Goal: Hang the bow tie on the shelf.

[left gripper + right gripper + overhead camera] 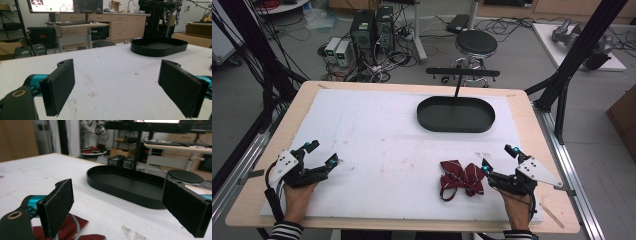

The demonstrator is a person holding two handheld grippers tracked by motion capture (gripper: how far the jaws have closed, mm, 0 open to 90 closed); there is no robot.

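We see the bow tie (461,178) just left of the right gripper (498,160) — jaws wide, empty (long axis crosswise); the left gripper (323,153), also spread, is well apart from it.

A dark red bow tie (461,178) with thin white stripes is lying at the lower right of the high view, on a white mat (387,150) showing faint brownish stains. A black oval tray (456,114) is sitting at upper centre, and both black grippers (321,156) (498,160) are showing turquoise accents, while striped black-and-white sleeves (285,231) are edging the bottom.
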